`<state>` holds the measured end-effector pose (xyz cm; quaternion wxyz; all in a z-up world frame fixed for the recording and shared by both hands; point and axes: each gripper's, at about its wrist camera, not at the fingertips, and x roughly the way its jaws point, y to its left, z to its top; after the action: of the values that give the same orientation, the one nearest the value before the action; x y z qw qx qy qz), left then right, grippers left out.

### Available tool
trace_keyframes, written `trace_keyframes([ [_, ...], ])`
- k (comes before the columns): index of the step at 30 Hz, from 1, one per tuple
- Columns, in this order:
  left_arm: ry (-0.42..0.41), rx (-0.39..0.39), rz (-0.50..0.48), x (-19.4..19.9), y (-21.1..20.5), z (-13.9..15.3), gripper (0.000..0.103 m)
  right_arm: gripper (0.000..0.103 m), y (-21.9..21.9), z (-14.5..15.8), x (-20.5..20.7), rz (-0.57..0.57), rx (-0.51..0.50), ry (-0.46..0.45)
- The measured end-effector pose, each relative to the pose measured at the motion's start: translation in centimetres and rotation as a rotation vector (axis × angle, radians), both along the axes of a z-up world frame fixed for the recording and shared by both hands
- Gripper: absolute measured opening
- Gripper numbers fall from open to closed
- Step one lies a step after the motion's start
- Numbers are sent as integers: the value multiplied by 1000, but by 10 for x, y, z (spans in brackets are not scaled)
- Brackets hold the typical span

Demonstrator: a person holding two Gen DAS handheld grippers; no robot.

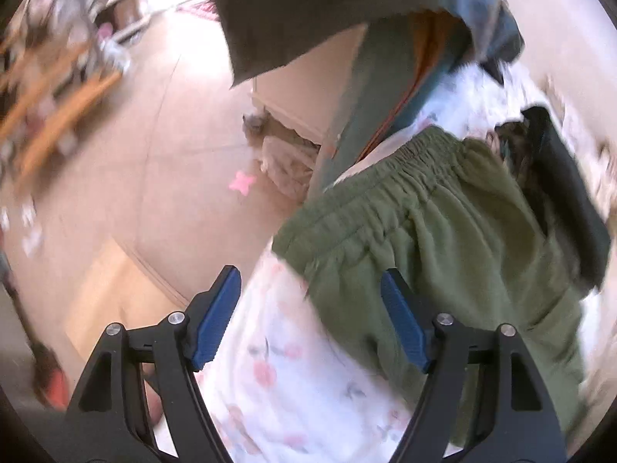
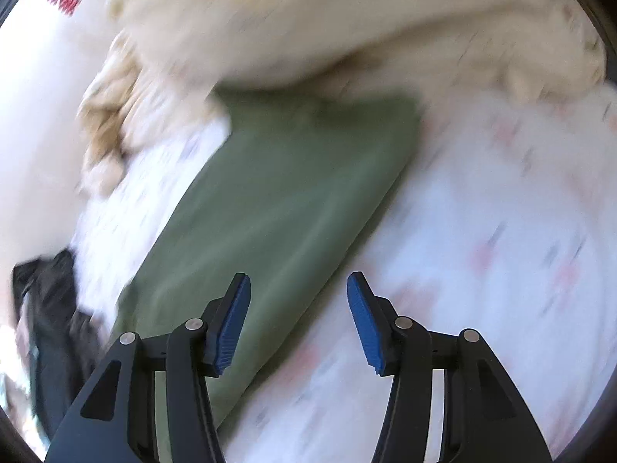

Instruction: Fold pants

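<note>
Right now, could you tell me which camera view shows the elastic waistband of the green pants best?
The left wrist view: there the gathered waistband runs across the middle of the picture, its puckers visible despite some blur. The right wrist view shows only a flat, smooth, blurred stretch of the green pants on the floral sheet, with no waistband in sight.

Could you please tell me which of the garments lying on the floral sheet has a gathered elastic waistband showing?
The olive-green pants: their ruched waistband shows in the left wrist view, unlike the black garment beside them.

Floral sheet — cream blanket, dark garment.
</note>
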<state>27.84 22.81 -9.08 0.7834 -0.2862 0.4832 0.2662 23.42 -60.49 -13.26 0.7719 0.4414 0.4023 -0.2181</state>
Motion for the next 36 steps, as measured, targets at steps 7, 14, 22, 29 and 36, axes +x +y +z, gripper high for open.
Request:
trace_keyframes([
  [7,-105,-138,89,-28,6,-11,83,56,41,-20,-13,82,145,-6],
  [14,-143,-214,10,10,-6,-44,83,60,47,-42,-25,67,216,-37],
  [22,-126,-280,112,13,1,-64,44,72,23,-50,-26,-10,223,-95],
  [29,-124,-218,35,24,-6,-53,6,70,-10,-59,0,-43,185,-141],
  [36,-165,-149,22,17,-10,-31,1,3,-27,-54,4,-56,122,-101],
])
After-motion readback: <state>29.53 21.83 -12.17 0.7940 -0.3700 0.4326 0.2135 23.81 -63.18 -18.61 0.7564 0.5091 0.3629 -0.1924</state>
